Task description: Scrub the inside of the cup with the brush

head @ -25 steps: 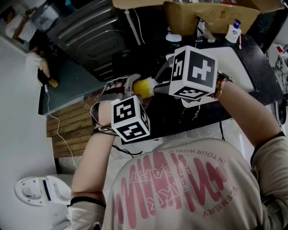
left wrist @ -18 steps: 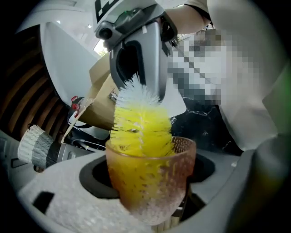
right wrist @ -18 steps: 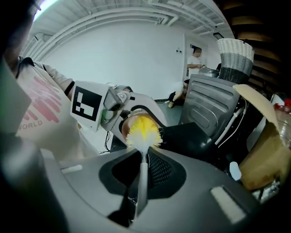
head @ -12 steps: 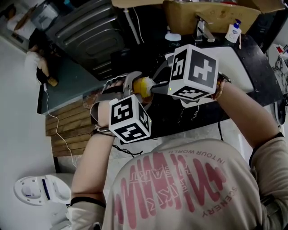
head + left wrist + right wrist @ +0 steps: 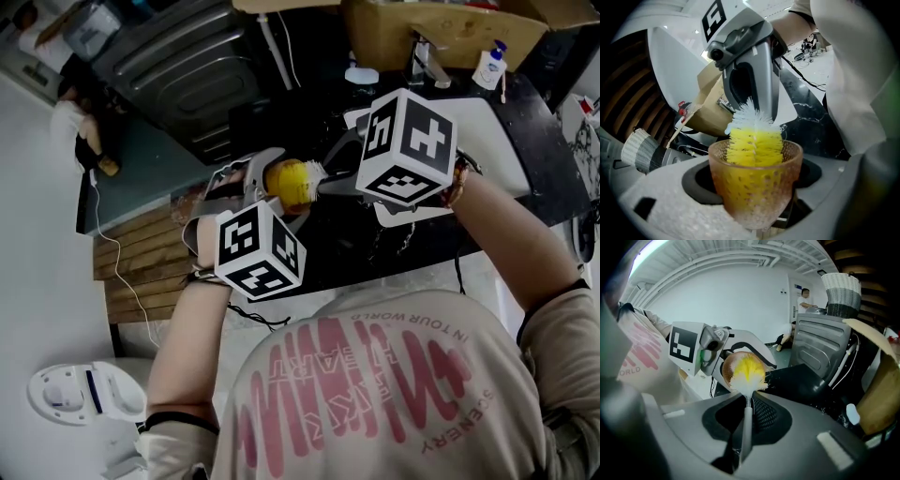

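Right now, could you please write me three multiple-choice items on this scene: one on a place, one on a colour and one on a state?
1. Where is the head of the brush?
A. On the counter
B. Inside the cup
C. In a sink

2. What colour is the cup?
A. Blue
B. Black
C. Translucent amber

3. What is the state of the right claw?
A. Open and empty
B. Shut on the brush handle
C. Shut on a sponge

Answers:
1 B, the yellow bristles reach below the cup's rim in the left gripper view.
2 C, its dimpled wall shows amber.
3 B, the jaws pinch the thin handle in the right gripper view.
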`<state>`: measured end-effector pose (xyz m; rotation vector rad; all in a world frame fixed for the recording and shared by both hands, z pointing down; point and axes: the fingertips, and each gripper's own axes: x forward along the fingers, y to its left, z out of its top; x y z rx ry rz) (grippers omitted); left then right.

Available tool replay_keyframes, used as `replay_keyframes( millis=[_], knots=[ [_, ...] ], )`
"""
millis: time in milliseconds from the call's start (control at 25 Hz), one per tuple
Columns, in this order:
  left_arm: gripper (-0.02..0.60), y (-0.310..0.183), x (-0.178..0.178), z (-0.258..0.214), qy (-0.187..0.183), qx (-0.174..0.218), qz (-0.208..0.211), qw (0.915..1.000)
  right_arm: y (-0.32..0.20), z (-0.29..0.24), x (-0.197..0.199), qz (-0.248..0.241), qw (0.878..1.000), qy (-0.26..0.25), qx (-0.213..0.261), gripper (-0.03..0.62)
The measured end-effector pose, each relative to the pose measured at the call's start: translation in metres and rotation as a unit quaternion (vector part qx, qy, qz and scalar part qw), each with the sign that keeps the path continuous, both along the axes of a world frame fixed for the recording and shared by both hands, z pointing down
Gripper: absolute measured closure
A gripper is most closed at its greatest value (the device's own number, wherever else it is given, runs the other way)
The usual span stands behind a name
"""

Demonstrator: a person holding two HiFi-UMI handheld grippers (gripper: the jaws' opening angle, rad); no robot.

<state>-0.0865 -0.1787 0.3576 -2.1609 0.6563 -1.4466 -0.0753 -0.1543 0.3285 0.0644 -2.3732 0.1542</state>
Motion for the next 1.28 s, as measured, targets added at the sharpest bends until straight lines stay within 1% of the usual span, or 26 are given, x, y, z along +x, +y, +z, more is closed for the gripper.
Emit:
replay_keyframes(
  millis=[120, 280, 400, 520, 680, 760, 840, 920, 1040, 1080, 1160, 1280],
  knots=[
    [0.178, -0.002, -0.001, 0.002, 0.012, -0.008, -0.007, 0.9999, 0.001, 0.003, 0.004, 0.004, 1.000, -0.009, -0.023, 0.549],
    [0.178, -0.005, -0.002, 0.004, 0.021, -0.013, -0.015, 0.9996, 0.000, 0.005, 0.008, 0.005, 0.999, -0.012, -0.039, 0.549],
    [0.178, -0.009, -0.003, 0.001, 0.018, -0.005, -0.020, 0.9996, 0.002, 0.014, 0.010, 0.001, 0.999, 0.018, -0.028, 0.549],
    [0.178, -0.012, -0.001, 0.001, 0.002, 0.001, -0.019, 0.9998, 0.005, 0.018, 0.007, -0.002, 0.999, 0.028, -0.018, 0.549],
    [0.178, -0.010, -0.001, 0.012, -0.051, 0.007, -0.003, 0.9987, 0.004, 0.018, -0.002, -0.004, 0.999, 0.039, 0.008, 0.549],
    [0.178, -0.009, 0.004, 0.017, -0.068, 0.006, 0.005, 0.9977, 0.005, 0.019, -0.007, -0.008, 0.998, 0.051, 0.020, 0.549],
    [0.177, -0.010, 0.005, 0.020, -0.077, 0.006, 0.005, 0.9970, 0.004, 0.022, -0.011, -0.011, 0.997, 0.066, 0.042, 0.549],
    [0.177, -0.011, 0.003, 0.020, -0.066, -0.004, -0.003, 0.9978, 0.003, 0.024, -0.013, -0.009, 0.996, 0.071, 0.057, 0.549],
    [0.176, -0.009, 0.001, 0.023, -0.019, -0.041, -0.022, 0.9987, 0.005, 0.026, -0.014, -0.007, 0.996, 0.072, 0.060, 0.551],
    [0.176, -0.009, -0.001, 0.025, -0.010, -0.048, -0.030, 0.9984, 0.006, 0.027, -0.014, -0.007, 0.996, 0.073, 0.059, 0.549],
    [0.176, -0.011, -0.006, 0.029, -0.014, -0.047, -0.042, 0.9979, 0.007, 0.026, -0.014, -0.004, 0.996, 0.072, 0.057, 0.549],
    [0.178, -0.011, -0.011, 0.036, -0.043, -0.040, -0.047, 0.9972, 0.010, 0.023, -0.017, -0.003, 0.995, 0.076, 0.062, 0.549]
  ],
)
